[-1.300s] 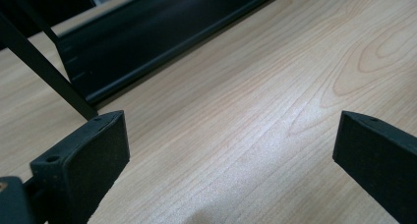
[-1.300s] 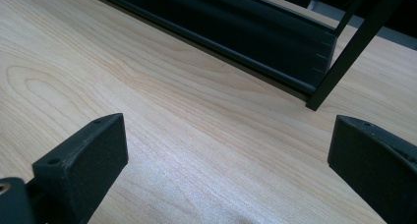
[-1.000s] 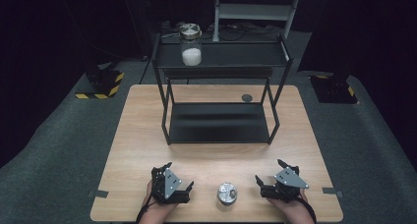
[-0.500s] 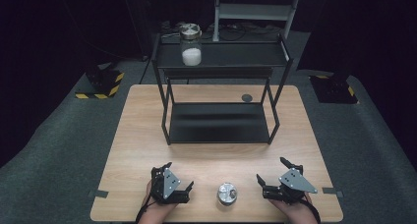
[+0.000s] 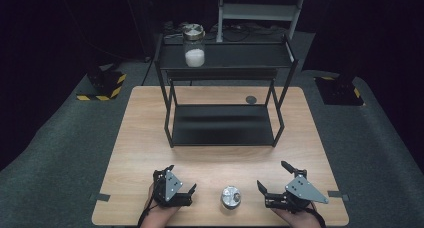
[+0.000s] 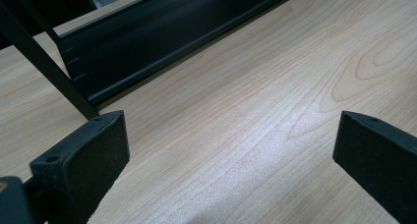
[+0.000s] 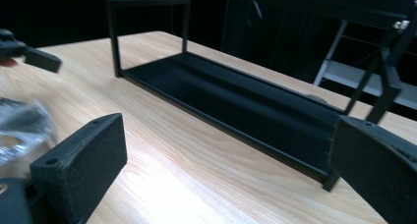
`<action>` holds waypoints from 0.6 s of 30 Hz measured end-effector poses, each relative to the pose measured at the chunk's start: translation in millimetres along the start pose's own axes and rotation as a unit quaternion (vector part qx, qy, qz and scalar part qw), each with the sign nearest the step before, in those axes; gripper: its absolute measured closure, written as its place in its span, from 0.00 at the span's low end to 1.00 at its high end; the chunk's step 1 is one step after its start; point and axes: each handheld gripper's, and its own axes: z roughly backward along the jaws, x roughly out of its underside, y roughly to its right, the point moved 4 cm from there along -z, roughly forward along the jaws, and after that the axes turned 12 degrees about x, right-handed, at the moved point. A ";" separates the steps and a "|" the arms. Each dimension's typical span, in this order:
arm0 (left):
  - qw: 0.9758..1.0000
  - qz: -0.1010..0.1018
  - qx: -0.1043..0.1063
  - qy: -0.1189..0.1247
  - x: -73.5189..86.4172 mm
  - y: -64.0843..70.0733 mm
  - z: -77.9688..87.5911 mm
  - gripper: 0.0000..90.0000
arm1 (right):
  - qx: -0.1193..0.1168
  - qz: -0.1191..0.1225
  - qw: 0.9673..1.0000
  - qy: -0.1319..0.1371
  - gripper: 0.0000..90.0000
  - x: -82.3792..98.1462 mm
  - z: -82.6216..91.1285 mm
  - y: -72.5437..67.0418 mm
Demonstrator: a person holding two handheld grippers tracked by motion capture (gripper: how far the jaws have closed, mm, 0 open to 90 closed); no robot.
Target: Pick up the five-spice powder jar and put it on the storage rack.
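A small glass jar with a metal lid (image 5: 231, 197) stands on the wooden table (image 5: 145, 133) near its front edge, between my two grippers. It appears as a blur (image 7: 19, 130) at the left of the right gripper view. My left gripper (image 5: 181, 178) rests to the jar's left, open with nothing between its jaws (image 6: 231, 135). On the jar's right, my right gripper (image 5: 272, 174) is also open and holds nothing (image 7: 226, 150). A second, taller jar with white contents (image 5: 194, 48) sits on the top level of a black two-level shelf (image 5: 225, 63).
The shelf's lower tray (image 5: 222, 125) (image 7: 236, 101) lies mid-table, with thin black legs at its corners. A small dark disc (image 5: 251, 99) lies on the table behind the tray. Striped floor blocks (image 5: 102, 85) and a white stand (image 5: 260, 10) are beyond the table.
My right gripper has drifted slightly to the right and toward the table's front edge. The left gripper and the small jar have stayed put.
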 end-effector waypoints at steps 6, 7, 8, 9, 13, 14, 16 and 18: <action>1.000 -0.006 -0.002 0.001 0.6 1.7 0.1 0.01 | -0.029 -0.019 0.999 0.013 0.00 -4.7 3.4 -5.2; 1.000 -0.007 -0.001 0.001 0.5 1.7 0.1 0.01 | -0.034 -0.018 0.999 0.016 0.00 -6.0 4.2 -8.0; 1.000 -0.007 -0.001 0.001 0.5 1.7 0.1 0.01 | -0.038 -0.015 0.999 0.019 0.00 -6.6 4.5 -10.0; 1.000 -0.007 -0.001 0.001 0.6 1.6 0.2 0.01 | -0.042 -0.014 0.999 0.020 0.00 -7.2 4.8 -11.6; 1.000 -0.007 -0.001 0.001 0.6 1.7 0.2 0.01 | -0.048 -0.021 0.998 0.027 0.00 -8.4 5.5 -22.0; 1.000 -0.008 -0.001 0.001 0.6 1.8 0.3 0.01 | -0.051 -0.022 0.998 0.028 0.00 -8.5 5.3 -23.9; 1.000 -0.009 -0.001 0.001 0.8 2.2 0.2 0.01 | -0.058 -0.023 0.998 0.028 0.00 -8.1 4.9 -27.5; 1.000 -0.011 -0.002 0.002 1.0 2.4 0.3 0.01 | -0.065 -0.024 0.997 0.026 0.00 -7.7 4.2 -29.9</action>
